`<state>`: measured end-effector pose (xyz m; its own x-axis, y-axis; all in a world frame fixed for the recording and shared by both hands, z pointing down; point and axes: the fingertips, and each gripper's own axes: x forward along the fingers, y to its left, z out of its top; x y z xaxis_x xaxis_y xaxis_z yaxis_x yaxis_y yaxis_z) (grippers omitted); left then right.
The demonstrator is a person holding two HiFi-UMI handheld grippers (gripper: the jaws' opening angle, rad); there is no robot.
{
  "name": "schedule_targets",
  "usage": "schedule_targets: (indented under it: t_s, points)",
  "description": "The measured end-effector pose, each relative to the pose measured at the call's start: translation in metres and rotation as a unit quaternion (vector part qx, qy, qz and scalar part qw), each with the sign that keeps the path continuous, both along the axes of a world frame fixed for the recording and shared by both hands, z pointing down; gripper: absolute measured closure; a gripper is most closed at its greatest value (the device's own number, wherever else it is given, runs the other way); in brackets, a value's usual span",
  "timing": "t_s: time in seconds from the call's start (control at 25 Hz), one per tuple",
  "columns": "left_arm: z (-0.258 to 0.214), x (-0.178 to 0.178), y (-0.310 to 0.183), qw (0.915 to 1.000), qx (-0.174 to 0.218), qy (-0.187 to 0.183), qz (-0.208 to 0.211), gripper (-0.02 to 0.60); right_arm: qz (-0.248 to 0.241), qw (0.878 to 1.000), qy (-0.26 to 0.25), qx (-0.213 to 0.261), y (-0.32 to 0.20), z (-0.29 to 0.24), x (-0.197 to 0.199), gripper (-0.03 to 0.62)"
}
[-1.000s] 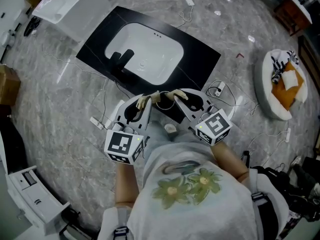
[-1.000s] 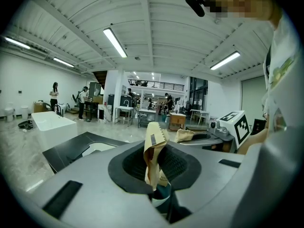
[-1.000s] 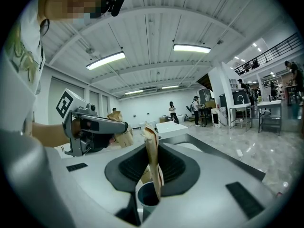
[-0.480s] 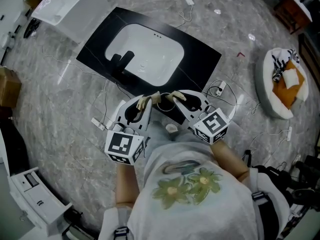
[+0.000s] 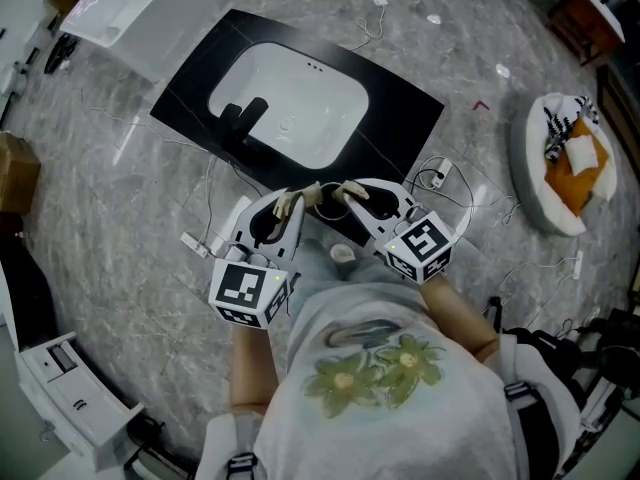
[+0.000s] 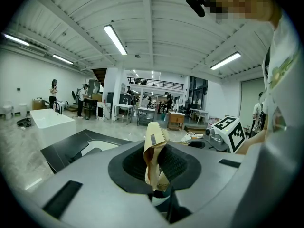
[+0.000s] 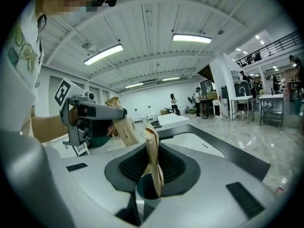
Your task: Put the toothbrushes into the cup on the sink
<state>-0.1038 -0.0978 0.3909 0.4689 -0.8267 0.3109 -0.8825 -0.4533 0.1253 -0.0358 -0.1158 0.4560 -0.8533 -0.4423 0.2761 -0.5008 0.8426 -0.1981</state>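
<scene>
My left gripper (image 5: 288,204) is shut on a toothbrush in a brown paper packet (image 6: 155,146) that stands upright between its jaws. My right gripper (image 5: 350,192) is shut on a second paper-wrapped toothbrush (image 7: 153,151), also upright. Both tips hover close together over the near corner of the black sink counter (image 5: 400,108), which has a white basin (image 5: 290,103) and a black faucet (image 5: 243,118). A small pale cup-like thing (image 5: 342,255) shows lower down between the two gripper bodies. The left gripper (image 7: 95,113) and its packet appear in the right gripper view.
A white tub (image 5: 130,8) stands at the far left. A round white bed with an orange cushion (image 5: 565,168) lies at the right. Loose cables and a plug (image 5: 437,179) trail over the marble floor. A white drawer unit (image 5: 70,398) is at the lower left. People stand far off.
The right gripper has sunk slightly and drifted a little to the left with its packet. The left gripper has stayed where it was.
</scene>
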Motion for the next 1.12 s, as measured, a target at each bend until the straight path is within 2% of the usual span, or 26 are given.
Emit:
schedule_targets:
  t_s: [1.12]
  points:
    - [0.005,0.01,-0.009,0.9999,-0.014,-0.004,-0.002,0.522,-0.033,0.998,0.045,-0.028,-0.004,0.036,-0.003,0.516]
